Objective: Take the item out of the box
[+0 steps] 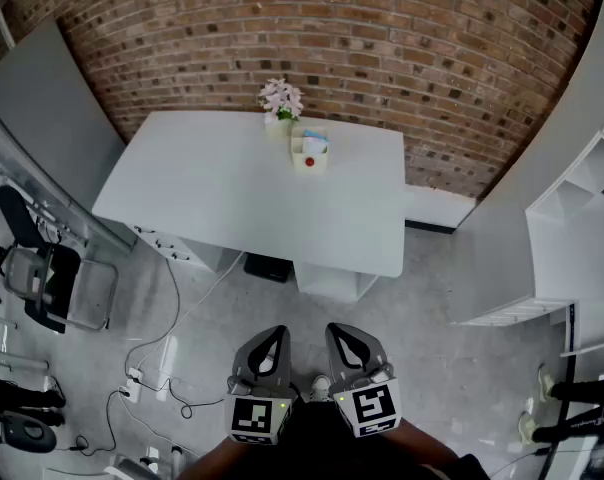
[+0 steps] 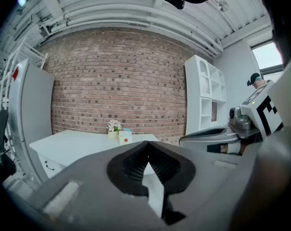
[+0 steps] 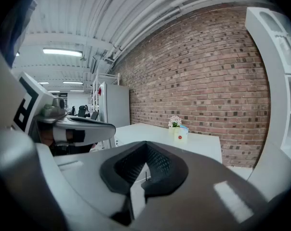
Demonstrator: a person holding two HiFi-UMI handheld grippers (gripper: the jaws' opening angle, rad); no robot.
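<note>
While both tools are held side by side just in front of the person, low in the head view, neither touches anything. Left gripper (image 1: 277, 333): jaws together, tips meeting, nothing between them, as its own view confirms (image 2: 148, 147). Right gripper (image 3: 145, 146): jaws likewise together and empty; in the head view it lies just beside the left one (image 1: 336, 330), both aimed forward toward the table (image 1: 222, 198). Beyond the grippers, grey floor with loose cables (image 1: 147, 363) to the left and a black chair (image 1: 37, 278) at the left edge. White table standing against a brick wall (image 1: 402, 48). Box (image 1: 310, 159): small, cream, upright near the table's far edge, well apart from both grippers, its face with a red dot turned toward the person; also seen in the left gripper view (image 2: 125, 138) and the right gripper view (image 3: 180, 136). Item (image 1: 315, 143): blue and white, in the box, rising out of its open top; at this distance its long axis cannot be made out. Pink flowers (image 1: 281, 98) in a small pot just beside the box, on the wall side. White shelves (image 1: 582, 193) to the right.
</note>
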